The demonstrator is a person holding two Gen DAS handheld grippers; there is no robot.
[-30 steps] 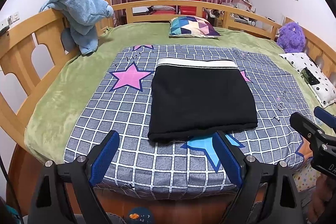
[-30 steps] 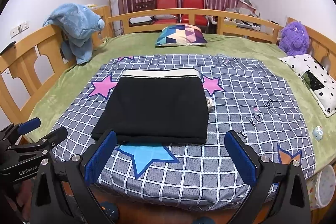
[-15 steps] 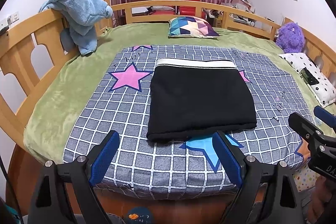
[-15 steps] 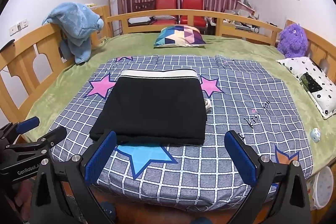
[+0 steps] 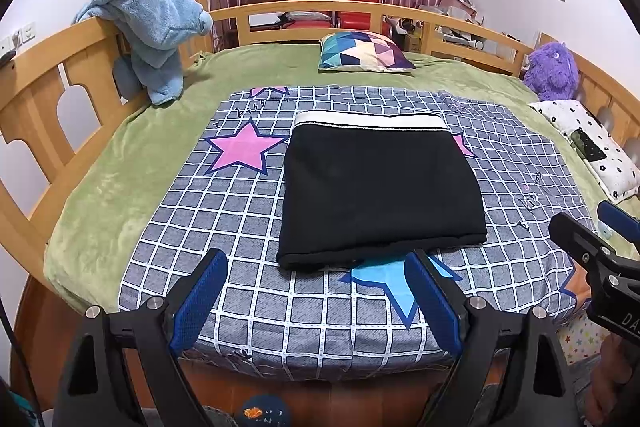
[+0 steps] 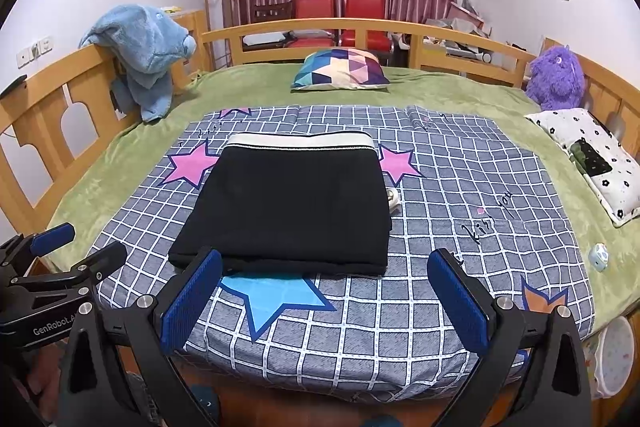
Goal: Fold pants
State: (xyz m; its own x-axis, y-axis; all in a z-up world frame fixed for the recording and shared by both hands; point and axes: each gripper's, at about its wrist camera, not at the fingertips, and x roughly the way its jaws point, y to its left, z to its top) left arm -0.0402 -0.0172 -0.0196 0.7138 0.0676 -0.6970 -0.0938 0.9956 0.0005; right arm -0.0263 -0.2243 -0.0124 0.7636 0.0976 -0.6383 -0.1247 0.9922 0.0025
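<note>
Nothing has moved since the earlier frames. Left wrist view: the left gripper [image 5: 316, 291] gapes wide and empty, just short of the folded pants [image 5: 380, 191] on the checked sheet [image 5: 224, 211]. Right wrist view: the right gripper [image 6: 324, 291] gapes empty too, the pants [image 6: 288, 211] just beyond.

Matt black cloth pants [image 5: 378, 187]; fuzzy green blanket [image 5: 120, 163]; wooden rail [image 5: 44, 79].

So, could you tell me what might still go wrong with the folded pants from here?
The black pants lie folded on the checked sheet, and both the left gripper and the right gripper hang open just short of the near edge. A careless sweep could ruffle that edge. A small white cord sticking out at the side could snag.
</note>
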